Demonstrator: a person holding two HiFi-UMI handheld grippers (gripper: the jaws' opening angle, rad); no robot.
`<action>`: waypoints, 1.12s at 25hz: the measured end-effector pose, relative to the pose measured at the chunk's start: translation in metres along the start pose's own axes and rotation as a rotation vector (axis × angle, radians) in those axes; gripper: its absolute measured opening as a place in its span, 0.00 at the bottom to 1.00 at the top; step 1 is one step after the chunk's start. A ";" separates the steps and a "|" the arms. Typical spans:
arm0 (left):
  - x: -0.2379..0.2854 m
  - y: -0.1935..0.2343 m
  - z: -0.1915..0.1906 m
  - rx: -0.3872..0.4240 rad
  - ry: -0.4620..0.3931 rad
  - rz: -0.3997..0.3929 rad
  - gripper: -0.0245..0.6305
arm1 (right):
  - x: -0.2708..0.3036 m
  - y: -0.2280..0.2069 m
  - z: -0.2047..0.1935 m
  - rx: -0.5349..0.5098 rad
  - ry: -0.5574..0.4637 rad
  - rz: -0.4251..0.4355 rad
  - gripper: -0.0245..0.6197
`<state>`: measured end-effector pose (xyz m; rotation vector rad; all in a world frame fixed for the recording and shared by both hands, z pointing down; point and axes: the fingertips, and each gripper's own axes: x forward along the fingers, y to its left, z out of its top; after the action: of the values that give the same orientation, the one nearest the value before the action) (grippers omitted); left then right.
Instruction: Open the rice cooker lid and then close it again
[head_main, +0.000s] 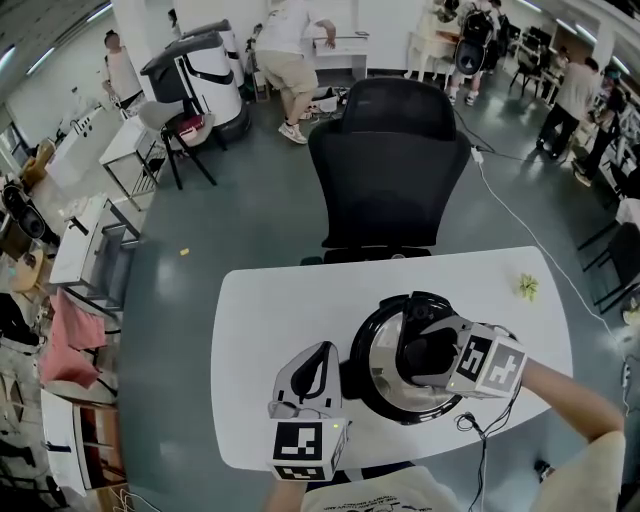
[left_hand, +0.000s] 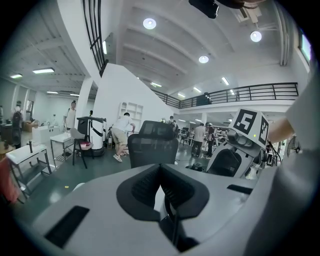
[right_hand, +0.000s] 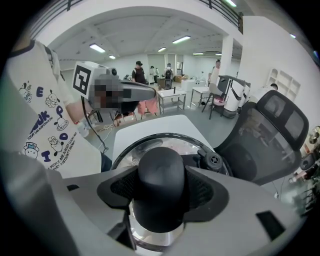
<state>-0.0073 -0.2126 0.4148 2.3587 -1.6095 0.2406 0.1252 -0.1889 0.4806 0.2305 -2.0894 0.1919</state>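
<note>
My right claw (right_hand: 161, 192) grips the black knob (right_hand: 161, 165) at the centre of the rice cooker lid (right_hand: 150, 142) — straight below me — with my left claw (head_main: 312, 372), closed and empty, at the cooker's nine o'clock.

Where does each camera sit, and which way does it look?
Head view: on the person's head, looking steeply down at table, rice cooker, left gripper, right gripper, forearm.
Left gripper view: rides that gripper, facing out across the room over its fingers.
Right gripper view: rides that gripper, aimed down at the lid knob its fingers clamp.
All three show the black chair.
</note>
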 end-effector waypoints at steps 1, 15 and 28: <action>0.000 0.000 -0.001 0.000 0.000 -0.001 0.06 | 0.001 0.000 0.000 0.000 -0.003 0.000 0.50; -0.002 -0.001 -0.004 0.003 0.007 0.001 0.06 | 0.012 -0.008 -0.002 0.026 -0.021 0.021 0.50; 0.000 -0.005 -0.004 0.013 0.005 -0.015 0.06 | 0.013 -0.005 -0.003 0.017 -0.022 0.002 0.53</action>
<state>-0.0026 -0.2091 0.4178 2.3767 -1.5924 0.2546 0.1223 -0.1944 0.4939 0.2419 -2.1109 0.2085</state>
